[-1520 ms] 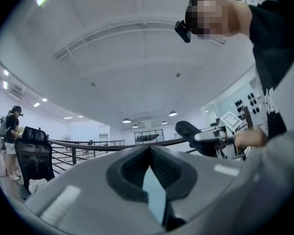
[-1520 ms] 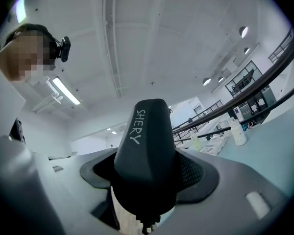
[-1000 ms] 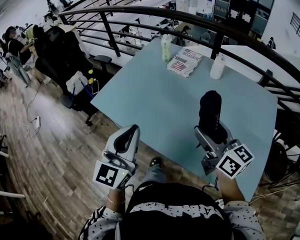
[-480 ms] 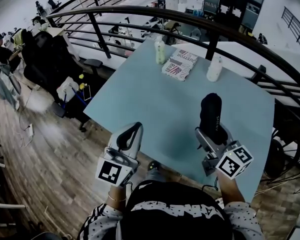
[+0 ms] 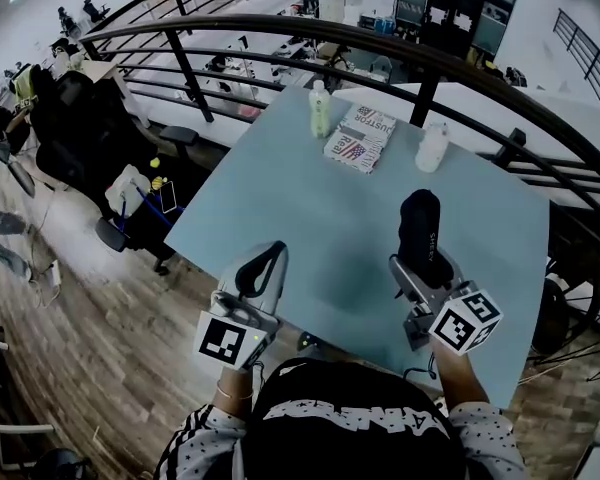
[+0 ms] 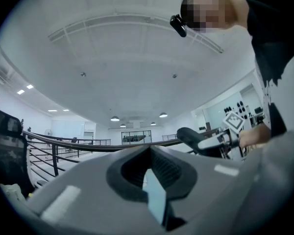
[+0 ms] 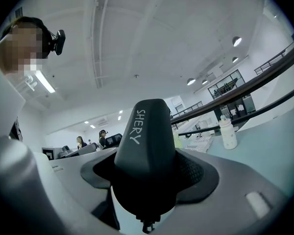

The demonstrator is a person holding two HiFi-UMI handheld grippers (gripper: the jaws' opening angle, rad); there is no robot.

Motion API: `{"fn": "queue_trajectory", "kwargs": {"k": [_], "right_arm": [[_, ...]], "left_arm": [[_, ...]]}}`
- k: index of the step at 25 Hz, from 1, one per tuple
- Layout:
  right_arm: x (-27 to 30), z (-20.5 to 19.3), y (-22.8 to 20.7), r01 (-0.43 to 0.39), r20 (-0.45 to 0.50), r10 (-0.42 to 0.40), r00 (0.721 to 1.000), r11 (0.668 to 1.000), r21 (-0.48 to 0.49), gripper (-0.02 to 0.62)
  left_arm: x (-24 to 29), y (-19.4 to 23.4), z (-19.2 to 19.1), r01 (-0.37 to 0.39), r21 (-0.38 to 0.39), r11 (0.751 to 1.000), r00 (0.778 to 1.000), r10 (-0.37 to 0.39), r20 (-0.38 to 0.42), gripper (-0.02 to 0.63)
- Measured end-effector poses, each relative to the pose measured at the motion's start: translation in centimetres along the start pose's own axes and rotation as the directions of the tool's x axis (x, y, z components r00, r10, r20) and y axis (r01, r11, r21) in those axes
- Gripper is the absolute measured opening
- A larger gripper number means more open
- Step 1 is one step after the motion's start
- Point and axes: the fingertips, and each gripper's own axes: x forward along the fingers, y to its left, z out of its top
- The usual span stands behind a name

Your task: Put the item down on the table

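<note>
A black oblong case [image 5: 420, 226] with white "SHERY" lettering stands upright in my right gripper [image 5: 426, 260], which is shut on its lower part over the near right of the pale blue table [image 5: 310, 208]. In the right gripper view the case [image 7: 146, 146] fills the space between the pads of the right gripper [image 7: 145, 182]. Whether its bottom end touches the table is hidden. My left gripper [image 5: 262, 268] hovers at the table's near edge, tilted upward. In its own view the left gripper [image 6: 150, 176] is shut on nothing, with only a thin sliver between the pads.
At the table's far side stand a pale green bottle [image 5: 321, 110], a stack of printed booklets [image 5: 359, 137] and a white bottle [image 5: 432, 146]. A dark curved railing [image 5: 420, 63] runs just behind the table. Black office chairs [image 5: 90, 118] stand on the wooden floor to the left.
The head view has swung a little, so the table sits lower and further left. Both grippers keep almost the same pose, and the right one still grips the black case.
</note>
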Motion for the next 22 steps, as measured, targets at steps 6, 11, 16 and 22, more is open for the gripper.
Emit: {"fn": "queue_trajectory", "kwargs": {"k": [6,11,16,22], "right_arm": [[2.9,-0.8,-0.5,0.037,-0.026,-0.037,0.999,0.999,-0.003,0.347],[4.8,-2.2,-1.5,0.076,-0.054,-0.076,0.996,0.997,-0.001,0.347],[6.0,-3.5,-2.6,0.123,-0.08,-0.122,0.989,0.992,0.005,0.347],[7.2,-5.6,-4.6,0.191,-0.117,-0.19,0.975,0.982,-0.001,0.347]], "left_arm": [[0.9,3.0,-0.5,0.007,-0.002,1.0,1.0,-0.007,-0.003,0.0],[1.8,4.9,-1.4,0.021,-0.009,1.0,1.0,-0.021,-0.002,0.0],[2.6,6.4,-1.8,0.041,-0.015,0.999,0.999,-0.041,0.002,0.0],[3.3,8.1,-2.4,0.053,-0.011,0.999,0.999,-0.053,0.0,0.0]]}}
